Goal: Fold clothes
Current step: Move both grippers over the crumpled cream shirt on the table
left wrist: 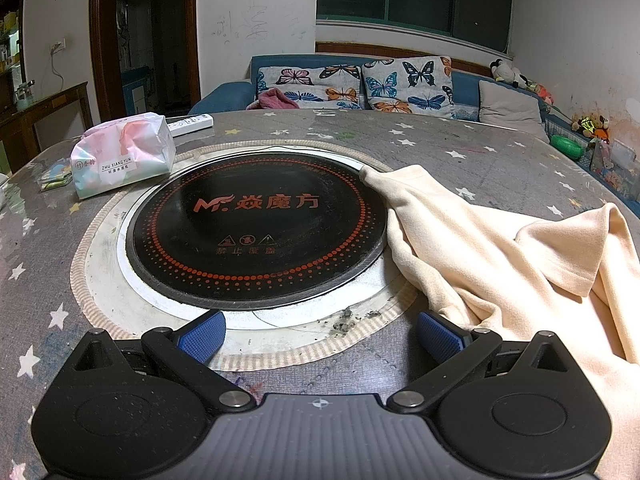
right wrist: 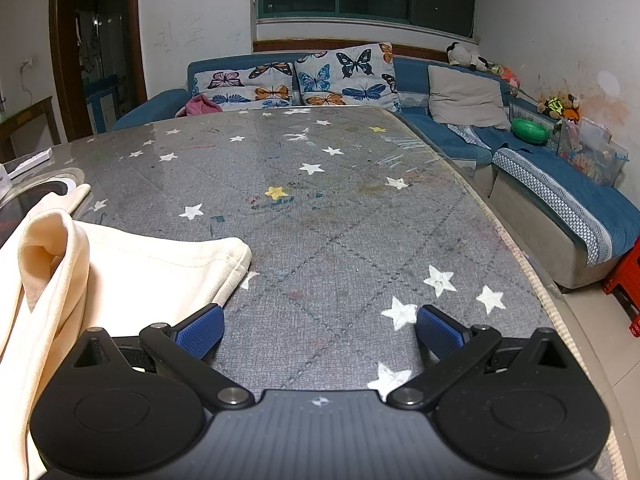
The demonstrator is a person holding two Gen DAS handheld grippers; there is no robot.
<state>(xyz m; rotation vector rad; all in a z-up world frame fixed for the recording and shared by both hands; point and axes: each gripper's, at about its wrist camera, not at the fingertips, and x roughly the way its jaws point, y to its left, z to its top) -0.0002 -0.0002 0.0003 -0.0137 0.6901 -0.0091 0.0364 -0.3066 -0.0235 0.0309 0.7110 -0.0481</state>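
Star-printed table (right wrist: 340,220) (sofa (right wrist: 560,200) behind) bears a cream garment (left wrist: 500,264).

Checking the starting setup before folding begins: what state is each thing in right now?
Left gripper: open, holding nothing.
Right gripper: open, holding nothing.
Cream garment: crumpled, unfolded, one edge lying over the heater's rim.
Heater: uncovered apart from that edge; no glow visible.
Tissue pack: lying on its side beside the heater; sealed or not, cannot tell.
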